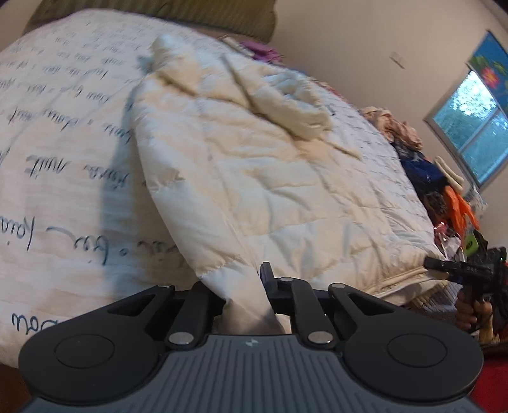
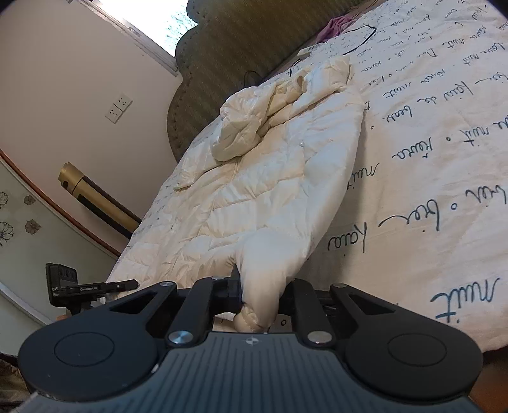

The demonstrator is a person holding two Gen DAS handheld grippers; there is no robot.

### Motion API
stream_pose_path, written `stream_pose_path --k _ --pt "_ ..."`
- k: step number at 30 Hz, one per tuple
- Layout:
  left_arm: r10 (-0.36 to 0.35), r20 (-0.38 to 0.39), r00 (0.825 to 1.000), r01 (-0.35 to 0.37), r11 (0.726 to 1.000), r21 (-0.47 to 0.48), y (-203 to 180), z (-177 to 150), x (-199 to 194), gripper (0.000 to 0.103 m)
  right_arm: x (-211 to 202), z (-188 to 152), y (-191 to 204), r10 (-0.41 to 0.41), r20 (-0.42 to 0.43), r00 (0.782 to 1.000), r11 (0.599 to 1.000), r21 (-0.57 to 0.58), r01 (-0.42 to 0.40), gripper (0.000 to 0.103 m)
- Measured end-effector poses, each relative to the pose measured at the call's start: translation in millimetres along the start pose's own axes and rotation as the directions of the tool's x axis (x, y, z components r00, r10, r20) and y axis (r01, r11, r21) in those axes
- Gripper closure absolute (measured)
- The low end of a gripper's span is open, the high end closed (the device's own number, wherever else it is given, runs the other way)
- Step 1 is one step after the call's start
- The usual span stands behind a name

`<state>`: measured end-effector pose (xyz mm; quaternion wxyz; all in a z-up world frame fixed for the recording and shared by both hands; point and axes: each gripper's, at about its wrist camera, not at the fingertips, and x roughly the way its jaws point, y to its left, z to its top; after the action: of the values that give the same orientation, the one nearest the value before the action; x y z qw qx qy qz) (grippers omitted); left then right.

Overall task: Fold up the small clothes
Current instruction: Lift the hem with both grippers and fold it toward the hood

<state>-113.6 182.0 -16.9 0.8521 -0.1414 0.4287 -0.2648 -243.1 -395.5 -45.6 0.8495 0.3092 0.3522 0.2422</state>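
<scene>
Nearest the left wrist camera, the left gripper (image 1: 244, 295) is clenched on a corner of the cream quilted puffer jacket (image 1: 254, 165), a white fold of the hem bunched between its fingers. The right gripper (image 2: 260, 298) likewise grasps the jacket (image 2: 270, 190), its fingers pinching what looks like a rounded padded cuff or hem corner. In the left view the right gripper shows at the far right edge of the hem (image 1: 444, 265), so the two tools appear to hold the near edge of the garment well apart from each other.

Beyond the grippers, the jacket lies spread on the white bedspread printed with dark handwriting (image 2: 428, 143), body mostly flat, front upward with a seam or zip line running up the middle. Further away, one sleeve is crumpled across the chest and the collar or hood end is rumpled toward the olive padded headboard (image 2: 222, 47). A heap of mixed coloured clothes (image 1: 428, 178) sits at the bed's far side near the window, and a purple garment (image 2: 336, 25) lies by the headboard.

As a judgement, the fold is at an early step: the garment is laid out and gripped at its bottom edge, but no neat fold is visible. The sleeves look untidy, and the body has not been doubled over; the piled clothes seem to remain unfolded.
</scene>
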Motion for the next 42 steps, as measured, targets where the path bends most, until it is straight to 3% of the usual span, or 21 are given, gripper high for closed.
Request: stream_pose_path --k 6,10,20,27,38,42 --pt "-0.008 0.074 0.997 0.009 1.000 -0.016 -12.0 23.5 -13.1 0.092 -5.6 15.8 14.3 0.062 0.044 0.997 0.997 -0.036 -0.061 0.087" --pt "-0.034 0.142 0.989 0.041 0.998 -0.044 -15.8 46.8 -20.6 0.092 -9.5 45.1 27.1 0.092 0.102 0.991 0.993 -0.086 -0.083 0.087" --pt "-0.044 0.375 0.926 0.076 0.995 -0.071 -25.1 117.2 -40.3 0.092 -5.7 139.6 47.5 0.128 0.266 0.955 0.978 -0.193 -0.078 0.087" --pt "0.032 0.418 0.908 0.002 0.997 -0.081 -27.1 161.8 -24.8 0.093 22.9 197.4 39.7 0.128 0.324 0.938 0.982 -0.175 -0.073 0.087" --pt "0.163 0.481 0.861 -0.158 0.986 -0.050 -33.6 221.4 21.5 0.093 84.1 262.4 28.0 -0.024 0.410 0.912 0.989 -0.127 0.083 0.087" --pt "0.197 0.475 0.857 -0.188 0.980 -0.067 -26.6 245.6 45.3 0.092 111.6 287.7 21.7 -0.076 0.416 0.906 0.984 -0.114 0.134 0.087"
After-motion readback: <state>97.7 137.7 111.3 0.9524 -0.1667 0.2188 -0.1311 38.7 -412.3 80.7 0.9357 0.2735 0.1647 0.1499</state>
